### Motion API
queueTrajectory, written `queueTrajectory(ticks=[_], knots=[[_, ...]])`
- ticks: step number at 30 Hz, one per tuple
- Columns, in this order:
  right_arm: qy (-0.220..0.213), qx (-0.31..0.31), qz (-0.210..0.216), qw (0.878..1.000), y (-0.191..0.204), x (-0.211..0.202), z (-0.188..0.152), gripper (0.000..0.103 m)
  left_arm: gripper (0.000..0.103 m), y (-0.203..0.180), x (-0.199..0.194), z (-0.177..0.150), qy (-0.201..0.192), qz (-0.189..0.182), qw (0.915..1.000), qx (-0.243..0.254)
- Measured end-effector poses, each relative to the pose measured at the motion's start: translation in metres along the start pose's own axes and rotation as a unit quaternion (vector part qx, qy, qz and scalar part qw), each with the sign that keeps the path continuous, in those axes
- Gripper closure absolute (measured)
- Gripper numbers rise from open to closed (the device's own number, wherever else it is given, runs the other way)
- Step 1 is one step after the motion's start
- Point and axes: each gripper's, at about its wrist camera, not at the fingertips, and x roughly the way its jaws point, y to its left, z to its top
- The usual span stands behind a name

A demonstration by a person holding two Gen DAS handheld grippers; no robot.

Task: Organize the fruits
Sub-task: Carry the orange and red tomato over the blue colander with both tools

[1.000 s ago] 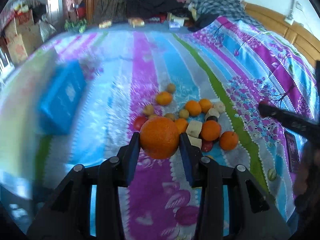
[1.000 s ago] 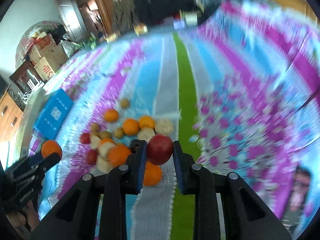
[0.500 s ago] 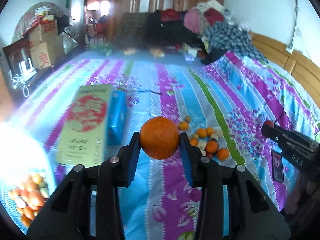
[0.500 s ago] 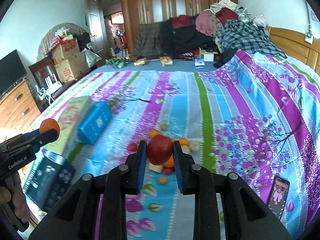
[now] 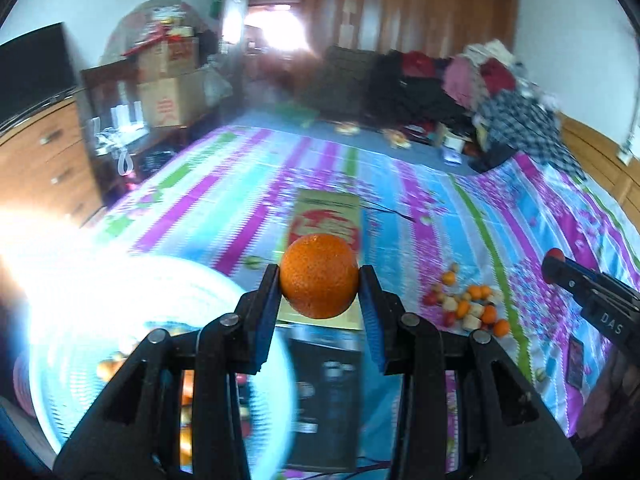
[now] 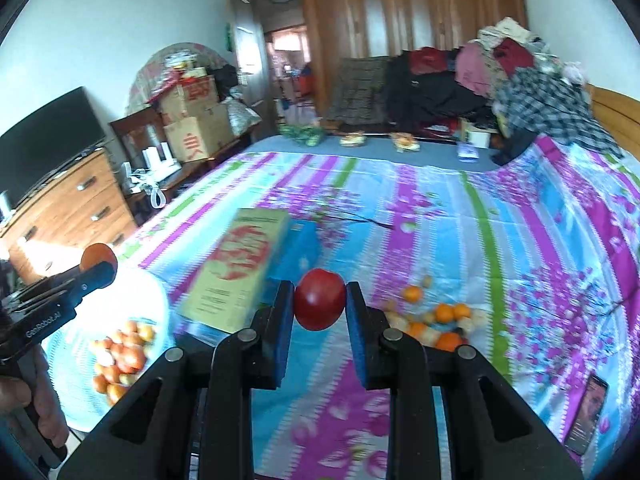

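Observation:
My left gripper (image 5: 319, 284) is shut on a large orange (image 5: 319, 276) and holds it in the air above the bed's left side. My right gripper (image 6: 320, 306) is shut on a red apple (image 6: 320, 304), also in the air. A pale blue basket (image 6: 132, 304) holding several fruits (image 6: 120, 356) stands at the lower left; in the left wrist view it (image 5: 100, 300) is blurred and washed out by glare. A pile of small fruits (image 6: 438, 322) lies on the striped bedspread; it also shows in the left wrist view (image 5: 468, 304).
A tan and red box (image 6: 236, 272) and a blue box (image 6: 298, 254) lie on the bed between basket and pile. A black box (image 5: 324, 392) lies below my left gripper. A phone (image 6: 588, 412) lies at the right. Piled clothes (image 6: 480, 76) at the far end.
Both grippers have lifted and swung left, away from the fruit pile, still holding their fruits. The basket has come into view under the left gripper.

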Motion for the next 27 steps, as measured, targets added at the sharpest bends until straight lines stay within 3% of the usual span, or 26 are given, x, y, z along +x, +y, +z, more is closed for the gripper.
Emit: queueTrajectory(ticks=[12,19,27], knots=[[0.024,-0.054,0.101,0.993,0.134,0.028,0.024,0.074,0.064,0.091,-0.026,0.000,-0.010,0.074,0.9950,-0.066],[0.076,-0.080,0.157,0.981,0.201,0.062,0.016,0.074,0.064,0.135,-0.019,-0.020,0.031,0.112,0.9895,-0.086],[0.158,-0.089,0.186,0.966,0.240,0.101,-0.012,0.074,0.064,0.162,-0.005,-0.048,0.093,0.117,0.9829,-0.108]])
